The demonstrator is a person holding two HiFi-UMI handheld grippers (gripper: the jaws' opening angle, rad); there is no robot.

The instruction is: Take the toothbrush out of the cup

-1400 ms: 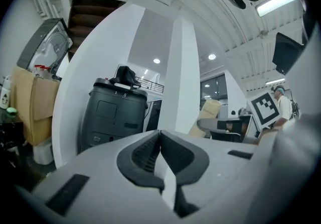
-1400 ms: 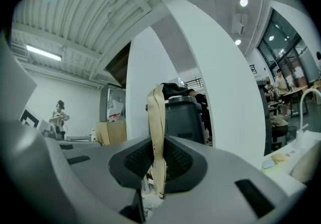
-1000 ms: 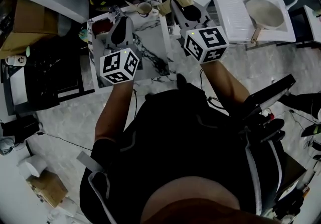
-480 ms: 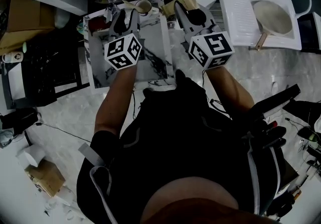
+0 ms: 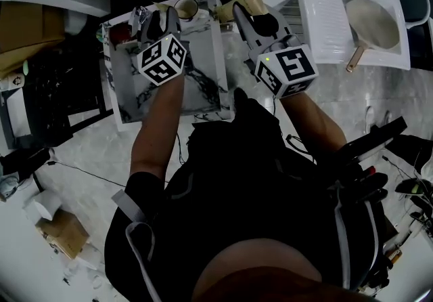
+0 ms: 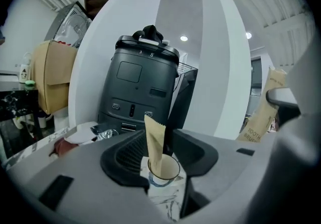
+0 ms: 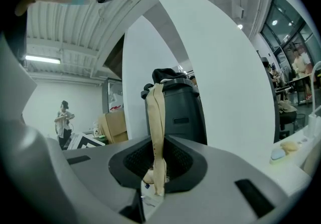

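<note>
Since a second earlier, left gripper [image 6: 163,161] had slid up to the cup [image 6: 164,172], fingers [image 6: 123,155] opening with it between them, wrapped toothbrush [image 6: 154,140] standing inside. Right gripper [image 7: 156,175] stayed clenched on another packet [image 7: 158,117]. Closing off-centre could've tipped the cup off the worktop [image 5: 132,91].

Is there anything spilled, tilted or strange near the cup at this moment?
Nothing is spilled. The cup stands upright; the paper-wrapped toothbrush in it leans slightly. Slightly odd: the right gripper is shut on a second wrapped toothbrush while one stands in the cup.
</note>
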